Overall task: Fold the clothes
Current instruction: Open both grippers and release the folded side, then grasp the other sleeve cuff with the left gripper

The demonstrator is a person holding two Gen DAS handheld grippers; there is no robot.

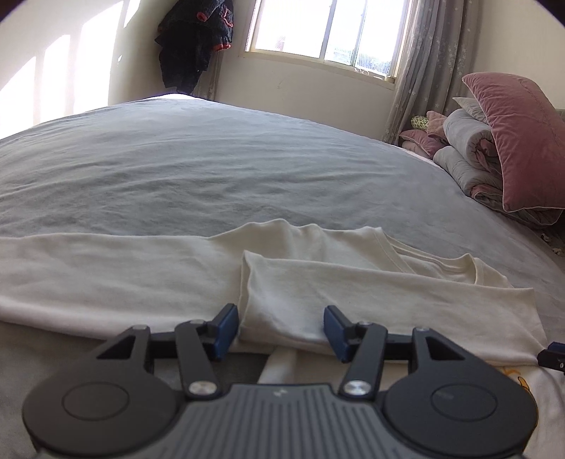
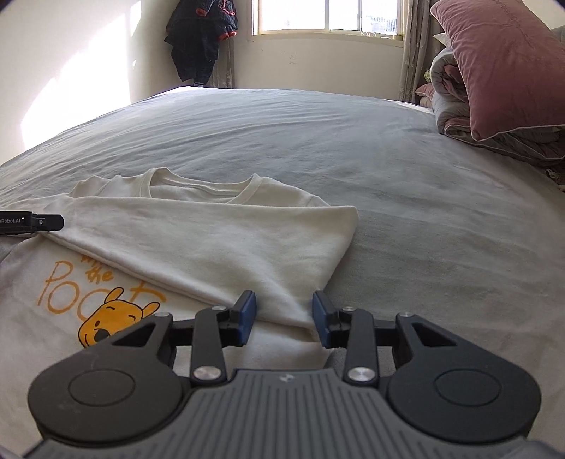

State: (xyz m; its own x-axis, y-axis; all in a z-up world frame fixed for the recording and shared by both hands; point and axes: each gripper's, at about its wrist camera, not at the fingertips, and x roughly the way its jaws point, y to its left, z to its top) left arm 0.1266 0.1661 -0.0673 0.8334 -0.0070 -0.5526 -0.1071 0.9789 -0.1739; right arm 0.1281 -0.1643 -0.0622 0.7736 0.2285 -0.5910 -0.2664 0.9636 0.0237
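A cream T-shirt [image 1: 148,275] lies flat on the grey bed sheet [image 1: 176,169], one sleeve [image 1: 370,293] folded across its body. In the right wrist view the same T-shirt [image 2: 212,233] shows an orange bear print [image 2: 113,317] and its neckline [image 2: 197,187]. My left gripper [image 1: 280,330] is open, its blue pads either side of the folded sleeve's near edge. My right gripper [image 2: 284,317] is open too, straddling the folded sleeve's near corner. The left gripper's tip [image 2: 46,222] shows at the left edge of the right wrist view, and the right gripper's tip [image 1: 552,356] at the right edge of the left wrist view.
A pink pillow [image 1: 522,141] leans on rolled grey quilts [image 1: 466,155] at the bed's right side. A window [image 1: 328,28] with a grey curtain [image 1: 423,70] faces me. Dark clothes [image 1: 194,39] hang in the far corner.
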